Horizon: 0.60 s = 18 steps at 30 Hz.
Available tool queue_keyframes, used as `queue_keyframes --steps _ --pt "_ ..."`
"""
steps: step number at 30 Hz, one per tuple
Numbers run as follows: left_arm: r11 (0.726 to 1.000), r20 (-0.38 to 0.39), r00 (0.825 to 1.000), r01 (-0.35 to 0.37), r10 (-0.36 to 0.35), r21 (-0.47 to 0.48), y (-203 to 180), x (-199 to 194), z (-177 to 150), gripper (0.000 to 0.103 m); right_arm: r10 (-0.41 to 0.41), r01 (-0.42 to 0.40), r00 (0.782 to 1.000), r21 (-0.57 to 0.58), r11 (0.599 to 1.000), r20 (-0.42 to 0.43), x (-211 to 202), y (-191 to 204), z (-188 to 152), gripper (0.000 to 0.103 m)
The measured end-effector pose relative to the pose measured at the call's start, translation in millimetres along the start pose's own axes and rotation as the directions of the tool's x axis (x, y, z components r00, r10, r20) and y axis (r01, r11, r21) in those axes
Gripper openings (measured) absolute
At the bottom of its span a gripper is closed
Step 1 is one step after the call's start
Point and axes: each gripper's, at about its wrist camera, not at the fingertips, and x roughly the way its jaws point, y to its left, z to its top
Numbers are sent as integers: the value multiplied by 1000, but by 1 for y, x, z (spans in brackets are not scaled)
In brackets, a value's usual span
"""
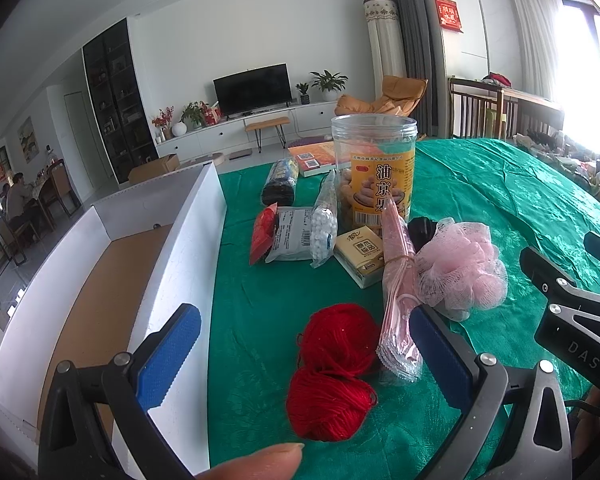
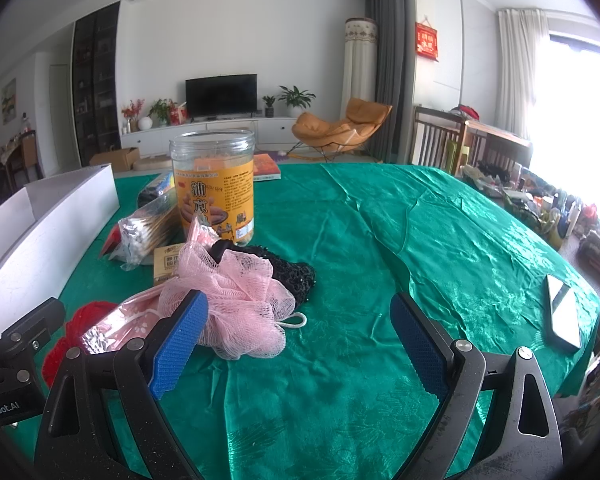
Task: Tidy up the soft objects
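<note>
Two red yarn balls [image 1: 334, 372] lie on the green tablecloth [image 1: 500, 200], between my open left gripper's [image 1: 304, 360] blue fingers. A pink mesh bath sponge [image 1: 462, 266] lies to their right, also in the right wrist view [image 2: 236, 296], with a black beaded mesh item [image 2: 296, 276] behind it. A flat pink packet [image 1: 398, 292] lies between yarn and sponge. My right gripper [image 2: 300, 344] is open and empty over bare cloth, its left finger [image 2: 180, 344] in front of the sponge.
An open white cardboard box [image 1: 180, 248] stands at the left. Behind the soft things stand a clear snack jar [image 1: 374, 172], a small yellow box [image 1: 360, 256], cotton swabs [image 1: 324, 224], packets and a book [image 1: 312, 158]. A phone [image 2: 564, 316] lies at the right table edge.
</note>
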Motion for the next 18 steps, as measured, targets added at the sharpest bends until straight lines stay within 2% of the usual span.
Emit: queue_keyframes --steps 18 --pt "1000 -5 1000 -4 4 -3 1 4 -1 103 2 -2 1000 3 1000 -4 1 0 0 94"
